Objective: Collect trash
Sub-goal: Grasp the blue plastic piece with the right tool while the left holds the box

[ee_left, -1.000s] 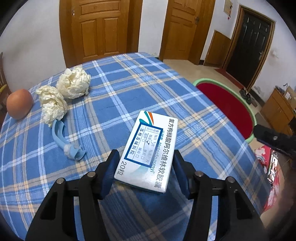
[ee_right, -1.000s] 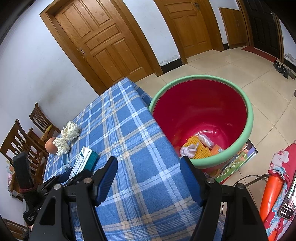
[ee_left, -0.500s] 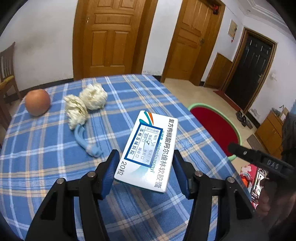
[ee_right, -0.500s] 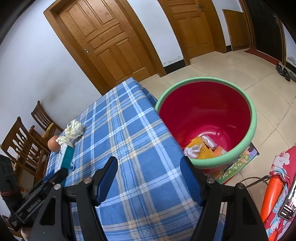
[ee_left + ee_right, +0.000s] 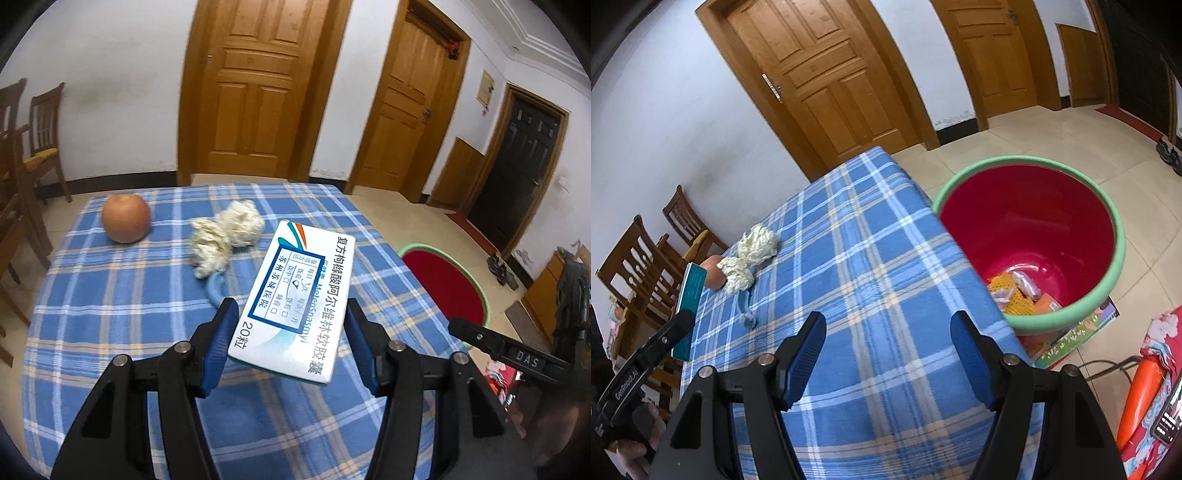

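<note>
My left gripper is shut on a white medicine box with blue print and holds it lifted above the blue plaid table. The box also shows edge-on at the left of the right wrist view. Two crumpled paper wads and a light blue plastic piece lie on the table beyond the box. My right gripper is open and empty over the table's near right part. The red bin with a green rim stands on the floor beside the table and holds some trash.
An orange round fruit sits at the table's far left. Wooden chairs stand on the left side. Wooden doors are behind. A picture book lies under the bin, and an orange and red object is at the right.
My left gripper has risen with the medicine box, which was resting on the table a second ago, and the view has tilted up. The right gripper has barely moved.
</note>
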`<state>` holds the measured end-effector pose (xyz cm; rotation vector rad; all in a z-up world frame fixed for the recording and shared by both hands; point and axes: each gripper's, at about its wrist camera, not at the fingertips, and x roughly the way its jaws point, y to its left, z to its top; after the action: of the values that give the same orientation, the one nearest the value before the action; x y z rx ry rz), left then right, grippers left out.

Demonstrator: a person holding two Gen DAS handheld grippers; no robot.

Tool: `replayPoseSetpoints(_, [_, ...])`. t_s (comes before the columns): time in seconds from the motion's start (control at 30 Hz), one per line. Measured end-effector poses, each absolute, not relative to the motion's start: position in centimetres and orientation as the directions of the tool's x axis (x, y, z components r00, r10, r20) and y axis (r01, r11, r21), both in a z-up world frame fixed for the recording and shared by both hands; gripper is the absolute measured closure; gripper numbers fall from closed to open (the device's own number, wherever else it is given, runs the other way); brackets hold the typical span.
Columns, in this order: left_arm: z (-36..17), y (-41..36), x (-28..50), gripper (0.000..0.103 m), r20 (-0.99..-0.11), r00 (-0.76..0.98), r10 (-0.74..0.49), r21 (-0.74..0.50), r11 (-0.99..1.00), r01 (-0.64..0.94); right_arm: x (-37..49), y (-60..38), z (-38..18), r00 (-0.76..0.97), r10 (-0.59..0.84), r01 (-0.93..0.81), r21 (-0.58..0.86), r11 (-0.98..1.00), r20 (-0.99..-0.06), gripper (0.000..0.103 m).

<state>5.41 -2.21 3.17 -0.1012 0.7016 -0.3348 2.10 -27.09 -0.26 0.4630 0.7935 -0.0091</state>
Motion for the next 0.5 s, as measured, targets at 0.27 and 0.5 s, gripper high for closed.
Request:
replayPoseSetpoints(0.27, [3.2,1.1,5.5,0.045,-0.609,0.750,-0.257,-0.202,0.965,0.166,3.7,-23.8,0.3,0.689,0.228,0.083,0.387,0.918,-0.688,0.031])
replayPoseSetpoints(0.5, [2.4,4.2,6.1,0.045,-0.625,0.756,-0.195,-0.208,0.975,0.079,5.2,-20.5,0.6,0.670,0.265,0.011,0.367,0.930,-0.693,0.031])
